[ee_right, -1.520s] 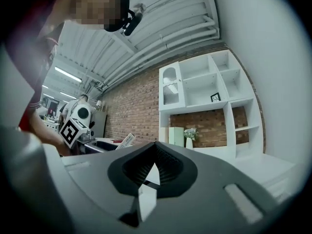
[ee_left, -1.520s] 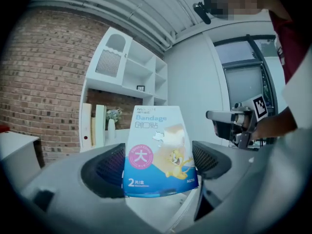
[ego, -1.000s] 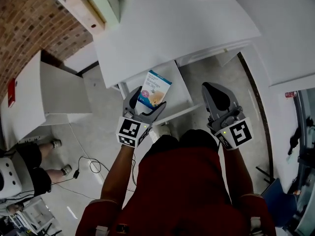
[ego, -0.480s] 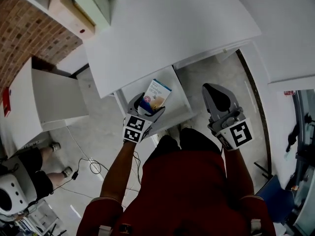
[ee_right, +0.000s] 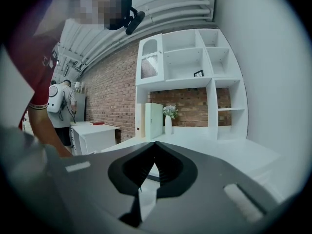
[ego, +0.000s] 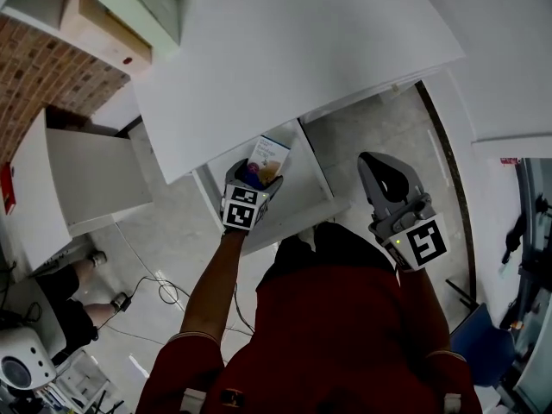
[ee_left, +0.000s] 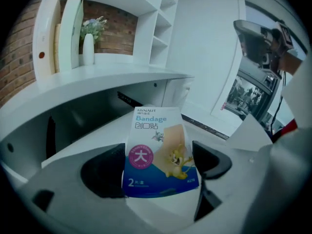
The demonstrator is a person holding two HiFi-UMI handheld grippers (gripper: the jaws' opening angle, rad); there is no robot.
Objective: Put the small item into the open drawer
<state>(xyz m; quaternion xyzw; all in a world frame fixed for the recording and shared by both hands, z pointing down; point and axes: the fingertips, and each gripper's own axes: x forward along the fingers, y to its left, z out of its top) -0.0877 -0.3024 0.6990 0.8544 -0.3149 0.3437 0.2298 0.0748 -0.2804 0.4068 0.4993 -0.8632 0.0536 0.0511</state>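
Observation:
A small bandage box [ego: 266, 159], blue and white with a cartoon print, is clamped between the jaws of my left gripper [ego: 255, 178]. It hangs over the open white drawer [ego: 312, 188] that sticks out from under the white desk top [ego: 293, 50]. The left gripper view shows the box [ee_left: 158, 152] upright between the two dark fingers [ee_left: 103, 169], with the drawer's pale inside behind it. My right gripper [ego: 385, 179] is held off to the right of the drawer, above the floor. Its jaws meet at the tips [ee_right: 153, 145] with nothing between them.
A white side cabinet [ego: 82, 179] stands left of the drawer. Flat boxes [ego: 138, 11] lie at the desk's far left. Shelves, a vase [ee_right: 168, 125] and a brick wall [ee_right: 112, 91] rise behind the desk. Another person [ee_right: 61, 108] stands further left, cables [ego: 159, 291] on the floor.
My left gripper has carried the bandage box forward and up the frame, from the drawer's front edge to over its inside. The right gripper has hardly moved.

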